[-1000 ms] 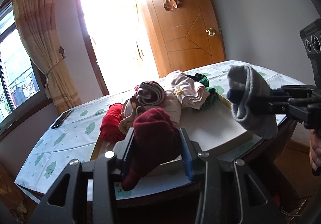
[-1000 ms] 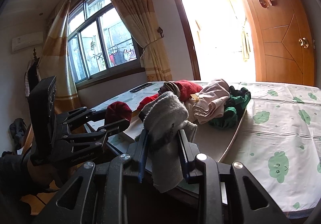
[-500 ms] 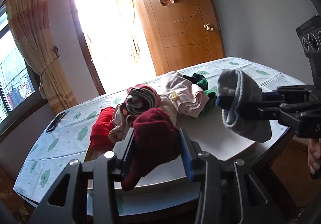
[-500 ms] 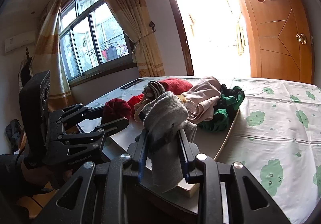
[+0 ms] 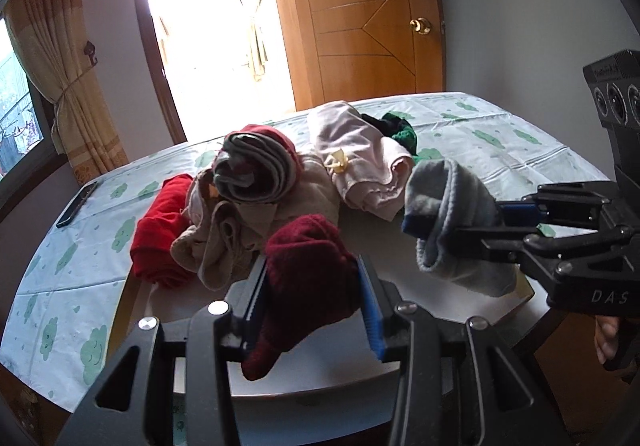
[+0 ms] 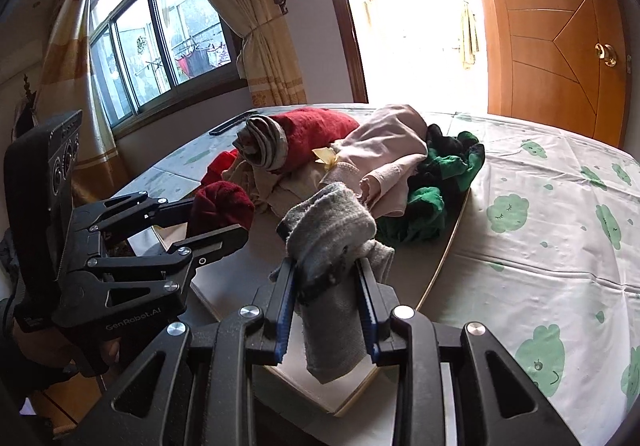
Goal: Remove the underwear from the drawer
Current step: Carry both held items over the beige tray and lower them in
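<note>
Well, the dark red garment was pinched between the blue pads of the left gripper, bunched up with a tail of cloth hanging below the jaws, held above the near end of the shallow white drawer. Beside it, the grey garment was clamped in the right gripper, also drooping under the fingers over that same near end. Both tongs were clenched on cloth, side by side. Further back in the drawer sat the pile of underwear: a bright red piece at the left, a grey-striped roll on top, beige folds, a pale pink piece with a small yellow bow, and green and black cloth at the far right. The drawer rested on a table under a white tablecloth printed with green clouds, with a dark remote near its far left edge. Behind stood a wooden door and a curtained window.
</note>
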`<state>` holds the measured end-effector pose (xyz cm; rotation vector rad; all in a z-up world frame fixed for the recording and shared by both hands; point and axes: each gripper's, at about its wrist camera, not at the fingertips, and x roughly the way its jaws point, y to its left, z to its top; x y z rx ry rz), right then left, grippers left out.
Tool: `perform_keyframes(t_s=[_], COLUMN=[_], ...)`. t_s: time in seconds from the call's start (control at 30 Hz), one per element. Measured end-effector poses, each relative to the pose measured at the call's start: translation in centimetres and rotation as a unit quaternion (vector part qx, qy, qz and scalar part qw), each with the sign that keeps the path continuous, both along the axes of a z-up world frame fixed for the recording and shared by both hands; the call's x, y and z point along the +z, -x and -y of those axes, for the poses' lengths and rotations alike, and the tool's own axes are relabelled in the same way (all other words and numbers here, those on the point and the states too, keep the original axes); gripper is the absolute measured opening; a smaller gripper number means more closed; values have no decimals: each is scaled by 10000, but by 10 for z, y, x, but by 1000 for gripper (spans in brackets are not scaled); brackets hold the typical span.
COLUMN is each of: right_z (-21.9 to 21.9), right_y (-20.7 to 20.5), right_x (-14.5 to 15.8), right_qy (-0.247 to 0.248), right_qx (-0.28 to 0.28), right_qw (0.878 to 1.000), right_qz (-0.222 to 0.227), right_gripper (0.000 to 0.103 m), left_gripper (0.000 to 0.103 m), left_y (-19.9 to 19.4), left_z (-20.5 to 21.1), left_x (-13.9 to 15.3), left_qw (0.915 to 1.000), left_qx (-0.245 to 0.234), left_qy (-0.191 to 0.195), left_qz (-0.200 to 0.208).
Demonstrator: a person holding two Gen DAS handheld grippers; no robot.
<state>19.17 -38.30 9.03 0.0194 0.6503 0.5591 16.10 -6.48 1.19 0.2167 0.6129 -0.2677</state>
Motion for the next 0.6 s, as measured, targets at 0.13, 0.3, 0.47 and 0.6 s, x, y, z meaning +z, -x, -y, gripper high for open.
perform_keyframes(t_s=[0.13,0.3,0.47,0.6], right_z=[-3,-2,0,-1], right_y=[-8,-12,-15,-12], right_x=[-8,-14,-17,-17], right_qy=[118,132,111,146], right_qx=[-9,-22,-57,-64], right_qw=[9997,9995,9993,9993], right_qz=[-198,-292,-355,-327], right_gripper=[32,32,32,33], left_gripper=[41,41,41,41], left_y=[-4,-8,-8,-7], left_z=[9,13,14,14], left_x=[-8,-16,-20,-23], left_qw=[9997,9991,9985,9985], left_qx=[-69,-109,-167,-177], left_qy=[-40,-133,-78,-86], left_qz=[-211,-385,-508,-519])
